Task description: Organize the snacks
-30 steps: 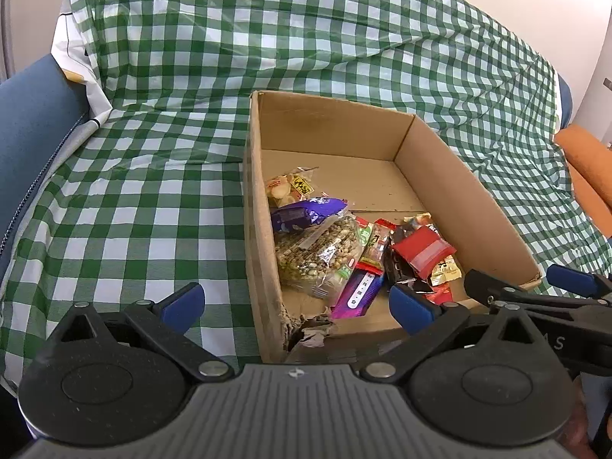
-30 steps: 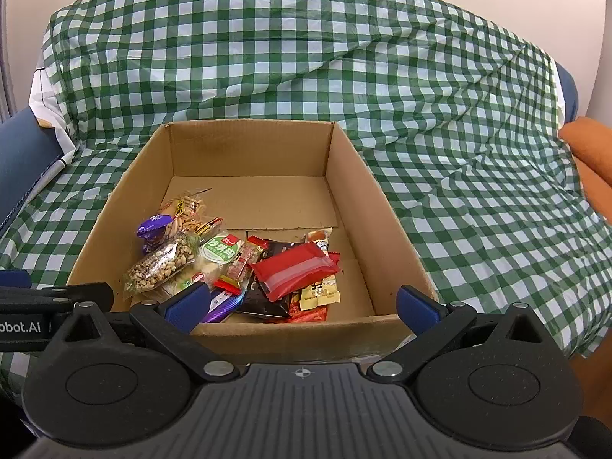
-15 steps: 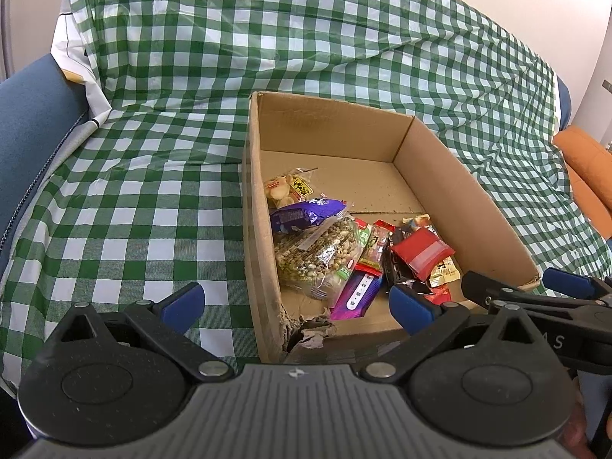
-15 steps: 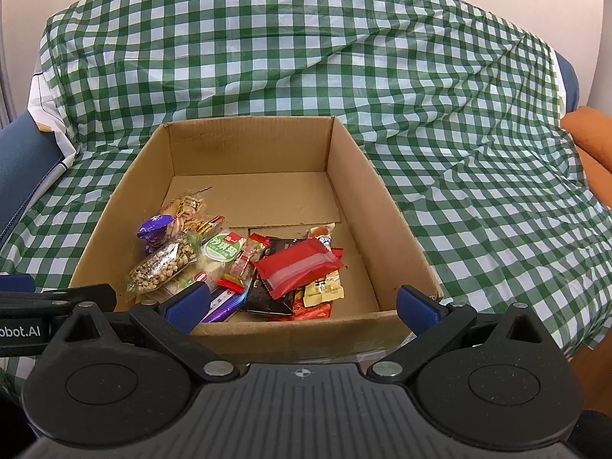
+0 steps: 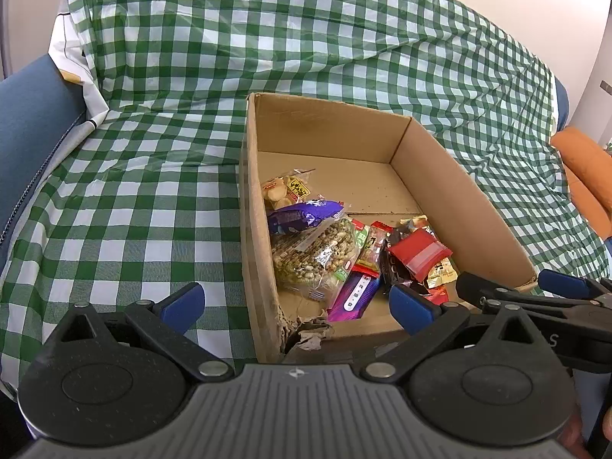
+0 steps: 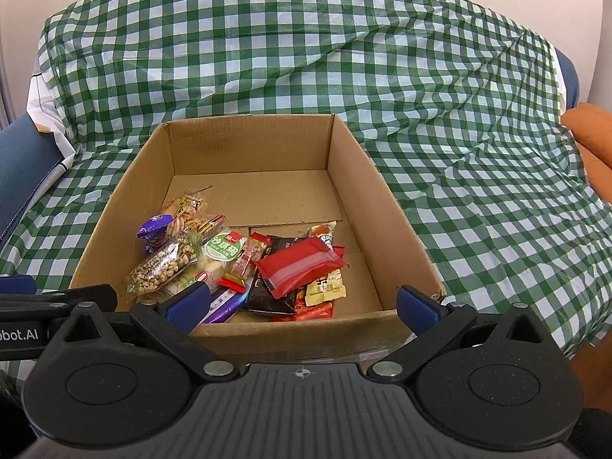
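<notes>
Surface: green-and-white checked cloth (image 6: pixel 440 122) draped over a soft seat, spreading out ahead of both grippers; a blue cushion (image 5: pixel 26 122) shows far to the left of the left gripper.
Box: open cardboard box (image 6: pixel 367 191) sits on the cloth directly ahead of the right gripper; from the left gripper it lies ahead and to the right, its near left corner torn.
Snacks: all lie inside the box, crowded toward the wall nearest the grippers. A red packet (image 6: pixel 300 266) rests on top of the heap, ahead between the right fingers; a clear bag of nuts (image 5: pixel 317 252) and a purple wrapper (image 5: pixel 302 214) lie against the box's left wall.
Left gripper (image 5: pixel 294 306): spread wide, nothing between its blue pads, hovering over the box's near left corner.
Right gripper (image 6: pixel 302 302): likewise released and empty, just short of the near wall.
Change: over the last second both cameras drifted only slightly; the box sits a little lower in the right view, suggesting a small lift or pull back. No snack has shifted.
Meaning: sorting looks finished or paused, since every visible snack is boxed and neither tool carries anything. The cloth around the box shows no stray packets.
</notes>
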`<state>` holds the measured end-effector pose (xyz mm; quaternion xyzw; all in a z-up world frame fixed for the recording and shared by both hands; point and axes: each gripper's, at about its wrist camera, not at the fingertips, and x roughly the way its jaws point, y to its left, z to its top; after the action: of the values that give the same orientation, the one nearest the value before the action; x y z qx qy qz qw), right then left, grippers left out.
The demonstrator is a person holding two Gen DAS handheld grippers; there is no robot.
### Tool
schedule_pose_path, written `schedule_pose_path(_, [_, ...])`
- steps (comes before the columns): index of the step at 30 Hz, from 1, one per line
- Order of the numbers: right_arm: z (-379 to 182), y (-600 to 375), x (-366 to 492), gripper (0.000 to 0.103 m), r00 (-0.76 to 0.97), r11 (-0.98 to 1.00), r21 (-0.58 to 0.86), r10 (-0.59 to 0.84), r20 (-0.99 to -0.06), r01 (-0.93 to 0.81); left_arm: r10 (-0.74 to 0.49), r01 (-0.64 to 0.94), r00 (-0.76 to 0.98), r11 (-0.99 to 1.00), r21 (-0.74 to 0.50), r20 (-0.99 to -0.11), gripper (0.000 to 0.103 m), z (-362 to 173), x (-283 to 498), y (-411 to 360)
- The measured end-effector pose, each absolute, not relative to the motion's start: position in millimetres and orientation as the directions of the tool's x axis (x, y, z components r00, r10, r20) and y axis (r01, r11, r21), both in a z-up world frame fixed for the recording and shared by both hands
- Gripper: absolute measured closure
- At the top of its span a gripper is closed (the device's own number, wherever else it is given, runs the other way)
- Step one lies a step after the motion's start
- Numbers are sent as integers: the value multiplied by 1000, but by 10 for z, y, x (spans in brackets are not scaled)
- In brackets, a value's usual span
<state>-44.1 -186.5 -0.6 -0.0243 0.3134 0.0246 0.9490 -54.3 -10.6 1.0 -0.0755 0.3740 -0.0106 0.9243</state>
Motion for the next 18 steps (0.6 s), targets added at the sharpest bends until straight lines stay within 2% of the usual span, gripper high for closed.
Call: schedule_pose_path(18, [-2,-1863,-444,1,803,998,-31,31,-596,-61,-76,-35,724,989,-146,-686,0,18,-543,-123])
